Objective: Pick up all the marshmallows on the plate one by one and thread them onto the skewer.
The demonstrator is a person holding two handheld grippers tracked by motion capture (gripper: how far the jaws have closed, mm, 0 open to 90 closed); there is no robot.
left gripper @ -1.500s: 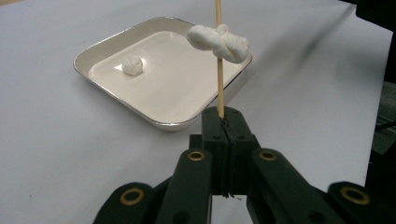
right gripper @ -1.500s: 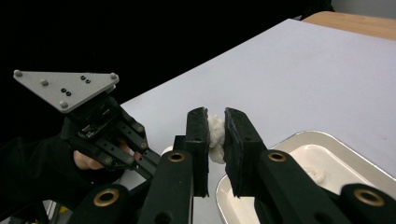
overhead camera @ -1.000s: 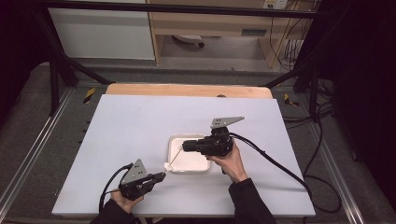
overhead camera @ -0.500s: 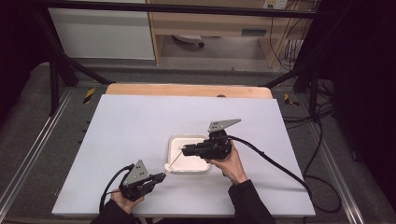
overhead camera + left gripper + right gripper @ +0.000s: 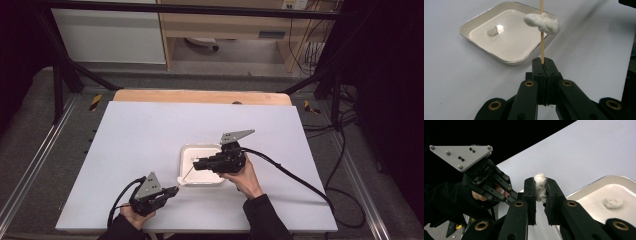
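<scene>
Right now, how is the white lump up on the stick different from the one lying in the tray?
The lump on the stick is bigger, knotted, skewered above the table; the right gripper pinches it. The lump in the tray is small, rounded, lying loose and untouched. Both are soft, white, cottony.

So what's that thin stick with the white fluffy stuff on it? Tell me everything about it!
The skewer is a thin, straight, pale stick that looks like wood or bamboo. The left tongs are shut on its lower end, and it points away from them towards the white tray. A soft white cotton-like lump is stuck on it partway up. The right tongs are squeezing that lump.
</scene>
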